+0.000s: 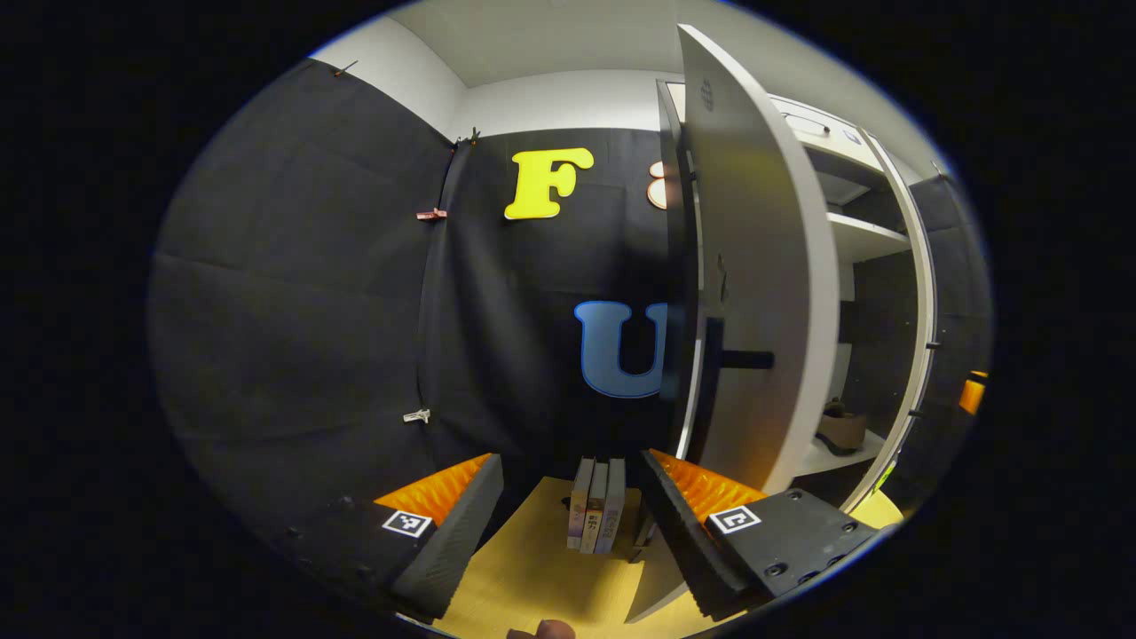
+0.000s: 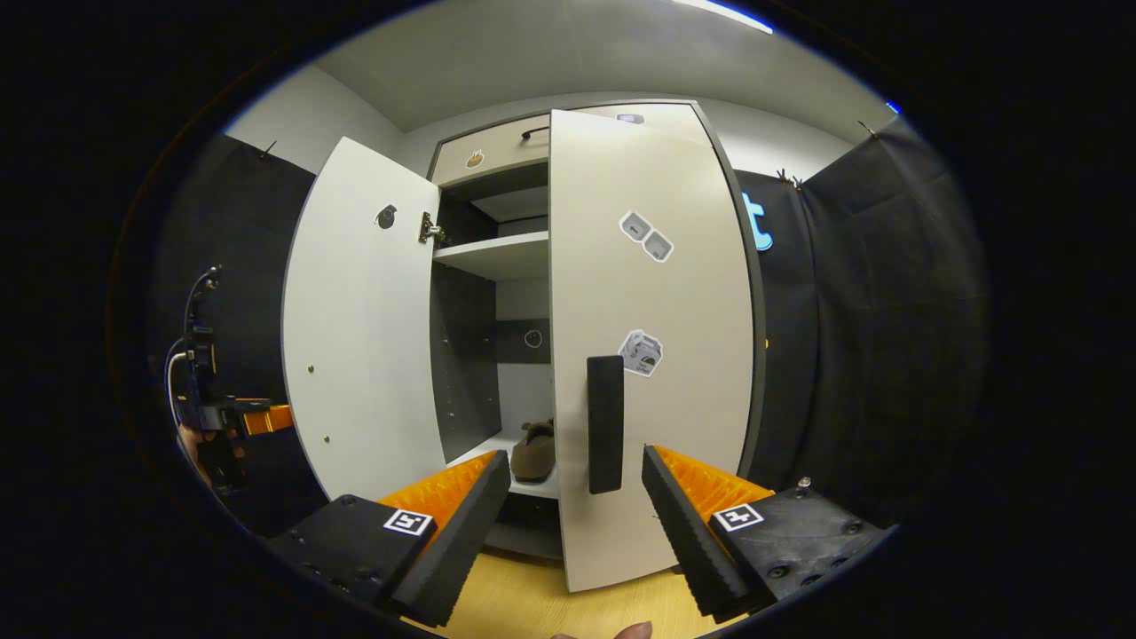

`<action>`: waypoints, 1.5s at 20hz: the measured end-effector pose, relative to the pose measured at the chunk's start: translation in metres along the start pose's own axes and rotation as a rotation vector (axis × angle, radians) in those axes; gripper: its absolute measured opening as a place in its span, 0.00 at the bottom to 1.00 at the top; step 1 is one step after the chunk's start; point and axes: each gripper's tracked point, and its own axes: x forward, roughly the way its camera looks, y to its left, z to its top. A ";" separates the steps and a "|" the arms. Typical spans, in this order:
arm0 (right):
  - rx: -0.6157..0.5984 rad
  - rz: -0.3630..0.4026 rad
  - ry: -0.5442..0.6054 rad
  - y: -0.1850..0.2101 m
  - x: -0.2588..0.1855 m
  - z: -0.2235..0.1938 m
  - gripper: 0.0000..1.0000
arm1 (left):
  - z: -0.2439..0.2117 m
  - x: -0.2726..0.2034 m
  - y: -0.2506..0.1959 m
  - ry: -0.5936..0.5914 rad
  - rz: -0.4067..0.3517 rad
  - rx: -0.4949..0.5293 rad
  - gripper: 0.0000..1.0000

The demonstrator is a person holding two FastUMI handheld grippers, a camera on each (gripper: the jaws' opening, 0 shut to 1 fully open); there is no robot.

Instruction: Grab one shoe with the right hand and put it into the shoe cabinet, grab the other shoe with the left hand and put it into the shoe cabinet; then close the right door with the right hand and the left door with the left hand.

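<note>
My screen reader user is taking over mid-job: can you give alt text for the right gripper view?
The open right gripper faces the shoe cabinet's right door, nearly shut, its black handle between and beyond the fingers. The left door stands wide open, with a brown shoe on the lower shelf in the gap. The left gripper shows at far left.

The right door (image 2: 652, 337) hides part of the shoe (image 2: 535, 451)
</note>
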 end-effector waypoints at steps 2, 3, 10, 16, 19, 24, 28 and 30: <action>0.000 -0.023 0.007 -0.008 -0.001 -0.001 0.99 | -0.003 0.005 0.000 0.015 0.003 0.006 0.94; 0.001 -0.028 0.019 -0.011 -0.001 -0.003 0.99 | -0.002 0.004 -0.002 0.005 0.005 0.007 0.94; 0.000 -0.030 0.019 -0.020 -0.007 -0.013 0.98 | 0.001 -0.010 -0.025 -0.017 0.026 0.022 0.94; -0.015 -0.004 0.036 -0.013 -0.009 -0.020 0.99 | 0.002 -0.021 -0.055 -0.023 -0.019 0.039 0.93; -0.015 -0.038 0.022 -0.023 -0.012 -0.013 0.98 | 0.000 -0.026 -0.067 -0.017 -0.033 0.027 0.94; 0.000 -0.045 0.039 -0.029 -0.014 -0.014 0.98 | 0.000 -0.022 -0.102 -0.010 -0.101 0.016 0.94; -0.003 -0.051 0.048 -0.033 -0.015 -0.014 0.98 | 0.001 -0.015 -0.148 -0.012 -0.185 0.008 0.91; -0.011 -0.021 0.059 -0.027 -0.017 -0.015 0.98 | 0.003 -0.013 -0.175 -0.010 -0.233 -0.012 0.91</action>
